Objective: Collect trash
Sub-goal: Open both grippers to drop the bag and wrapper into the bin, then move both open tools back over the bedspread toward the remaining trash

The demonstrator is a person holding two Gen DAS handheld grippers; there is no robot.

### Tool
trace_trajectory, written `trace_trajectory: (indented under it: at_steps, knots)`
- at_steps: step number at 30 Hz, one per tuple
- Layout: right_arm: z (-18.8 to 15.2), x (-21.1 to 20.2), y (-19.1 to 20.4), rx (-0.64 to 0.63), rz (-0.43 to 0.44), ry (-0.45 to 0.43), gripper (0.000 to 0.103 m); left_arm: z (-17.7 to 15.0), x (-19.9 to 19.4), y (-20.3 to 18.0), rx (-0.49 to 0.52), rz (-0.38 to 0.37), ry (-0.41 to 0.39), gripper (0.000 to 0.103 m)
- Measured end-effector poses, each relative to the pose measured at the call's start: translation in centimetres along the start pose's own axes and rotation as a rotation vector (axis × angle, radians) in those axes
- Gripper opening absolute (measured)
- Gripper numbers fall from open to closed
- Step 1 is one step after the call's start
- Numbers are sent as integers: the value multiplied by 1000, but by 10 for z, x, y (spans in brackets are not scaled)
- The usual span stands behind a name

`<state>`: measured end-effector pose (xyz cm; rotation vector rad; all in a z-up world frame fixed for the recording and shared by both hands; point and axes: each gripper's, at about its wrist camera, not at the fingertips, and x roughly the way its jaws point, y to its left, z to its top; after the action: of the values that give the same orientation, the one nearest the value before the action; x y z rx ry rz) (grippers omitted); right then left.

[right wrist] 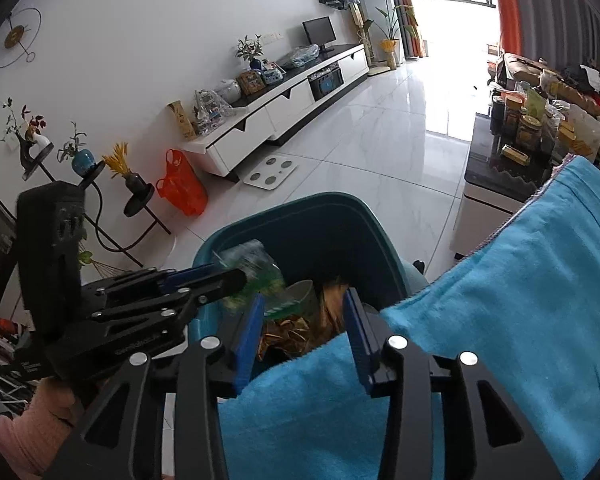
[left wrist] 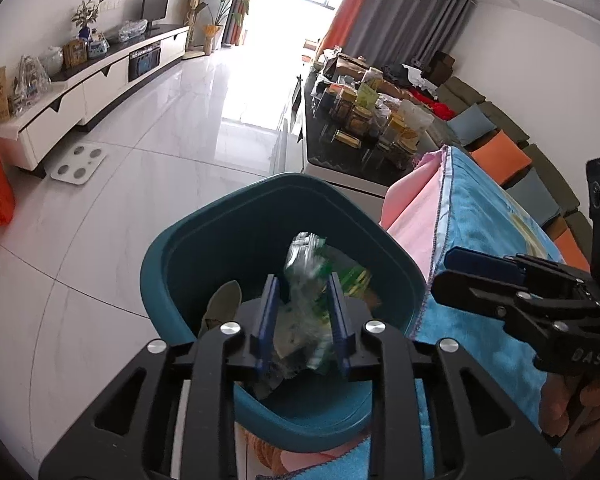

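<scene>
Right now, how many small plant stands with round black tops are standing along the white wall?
3, all in the right wrist view: one with a white vase, one with a blue pot, one with yellow stalks. The left gripper may hide others.

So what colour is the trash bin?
Teal, a dark blue-green; the trash bin shows best in the left wrist view.

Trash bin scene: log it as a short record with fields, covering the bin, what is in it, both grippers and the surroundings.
bin: teal trash bin, open top, on the pale tiled floor
contents: paper cup, brown wrappers
in motion: blurred clear-and-green plastic wrapper between the left gripper fingers, over the bin
right gripper: open, empty, over the bin edge
beside bin: blue towel over a pink cloth
</scene>
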<state>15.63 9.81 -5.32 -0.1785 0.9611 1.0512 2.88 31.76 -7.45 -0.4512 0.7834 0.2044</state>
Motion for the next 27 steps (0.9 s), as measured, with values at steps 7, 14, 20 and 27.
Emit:
trace_trajectory:
  at_steps: [7,14,20,27]
  knots:
    - [-6,-17,-4,19,20,-31,40,-1,-5,1,0,-16,-24,39]
    - [-24,-70,-10,19,10,-129,45,-3,-36,-22,71,-59,-108,54]
    - [-52,-131,-26,38,-57,-231,48,-13,-57,-79,210,-175,-140,62]
    - [-88,-195,-62,122,-173,-322,48,-36,-48,-157,358,-328,-80,64]
